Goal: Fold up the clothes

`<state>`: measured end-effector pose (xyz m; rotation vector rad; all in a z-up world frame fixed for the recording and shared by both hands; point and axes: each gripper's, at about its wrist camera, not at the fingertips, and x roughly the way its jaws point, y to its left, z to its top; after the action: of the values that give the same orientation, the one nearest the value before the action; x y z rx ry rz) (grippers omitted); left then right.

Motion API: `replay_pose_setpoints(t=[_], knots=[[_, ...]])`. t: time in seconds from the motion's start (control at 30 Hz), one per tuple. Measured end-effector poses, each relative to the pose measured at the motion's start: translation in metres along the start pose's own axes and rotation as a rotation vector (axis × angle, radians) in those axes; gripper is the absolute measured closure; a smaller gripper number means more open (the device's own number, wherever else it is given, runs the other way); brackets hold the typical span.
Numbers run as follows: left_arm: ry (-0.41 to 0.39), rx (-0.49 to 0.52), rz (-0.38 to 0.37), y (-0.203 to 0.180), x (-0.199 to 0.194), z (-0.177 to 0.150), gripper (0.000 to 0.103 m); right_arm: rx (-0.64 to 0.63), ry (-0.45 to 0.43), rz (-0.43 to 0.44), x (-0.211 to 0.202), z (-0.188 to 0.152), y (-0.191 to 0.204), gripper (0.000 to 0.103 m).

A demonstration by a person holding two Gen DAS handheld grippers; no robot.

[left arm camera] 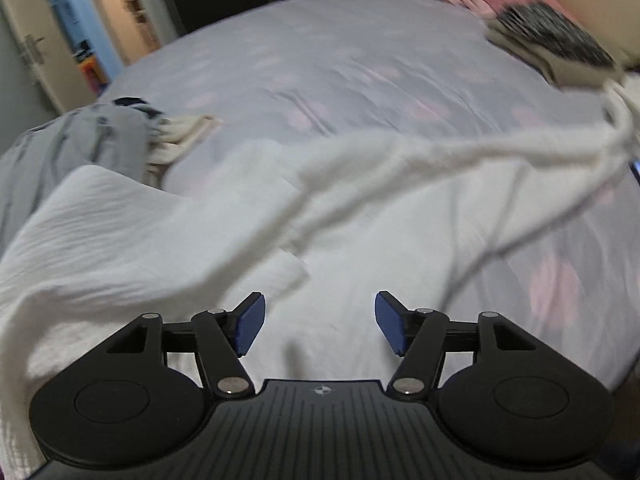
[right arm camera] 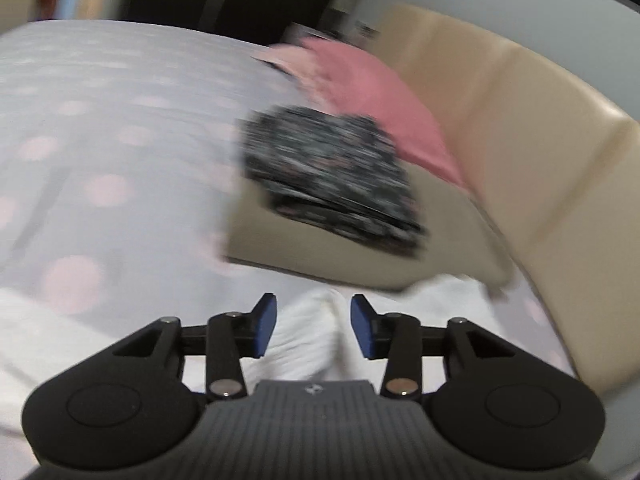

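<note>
A white crinkled garment (left arm camera: 132,232) lies spread over the grey bedspread (left arm camera: 320,64), with one edge stretching as a blurred band toward the right. My left gripper (left arm camera: 319,322) stands open above the white cloth, and its blue pads (left arm camera: 251,324) grip nothing. In the right wrist view my right gripper (right arm camera: 313,327) is open too. A fold of the white garment (right arm camera: 308,332) sits between its pads (right arm camera: 267,326), which do not press on it.
A grey garment pile (left arm camera: 92,140) lies at the left of the bed. A folded dark patterned cloth (right arm camera: 332,176) rests on a beige folded piece (right arm camera: 360,248), with a pink pillow (right arm camera: 372,100) behind and a beige headboard (right arm camera: 532,128) on the right. A doorway (left arm camera: 60,40) shows far left.
</note>
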<state>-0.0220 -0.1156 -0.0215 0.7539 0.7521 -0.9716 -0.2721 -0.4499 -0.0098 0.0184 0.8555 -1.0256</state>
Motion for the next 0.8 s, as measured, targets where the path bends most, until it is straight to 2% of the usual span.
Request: replay_pose_setpoints(t=[0.13, 0.23, 0.3, 0.4, 0.5, 0.63, 0.8], knots=[[0.081, 0.09, -0.01, -0.02, 0.016, -0.017, 0.042, -0.116, -0.002, 0.203, -0.005, -0.002, 0.031, 0.058], [0.142, 0.152, 0.026, -0.03, 0.032, -0.028, 0.042, -0.197, 0.042, 0.35, 0.001, -0.008, 0.052, 0.056], [0.168, 0.158, 0.053, -0.03, 0.04, -0.033, 0.042, -0.26, 0.08, 0.419, 0.007, -0.014, 0.065, 0.049], [0.171, 0.129, 0.05, -0.024, 0.044, -0.036, 0.042, -0.36, 0.11, 0.454, 0.011, -0.023, 0.082, 0.048], [0.175, 0.117, 0.042, -0.022, 0.044, -0.036, 0.051, -0.377, 0.121, 0.475, 0.014, -0.023, 0.091, 0.047], [0.176, 0.089, 0.031, -0.019, 0.044, -0.031, 0.071, -0.41, 0.145, 0.527, 0.011, -0.028, 0.101, 0.044], [0.134, 0.023, 0.045, -0.007, 0.038, -0.023, 0.088, -0.494, 0.173, 0.586, 0.003, -0.041, 0.111, 0.044]])
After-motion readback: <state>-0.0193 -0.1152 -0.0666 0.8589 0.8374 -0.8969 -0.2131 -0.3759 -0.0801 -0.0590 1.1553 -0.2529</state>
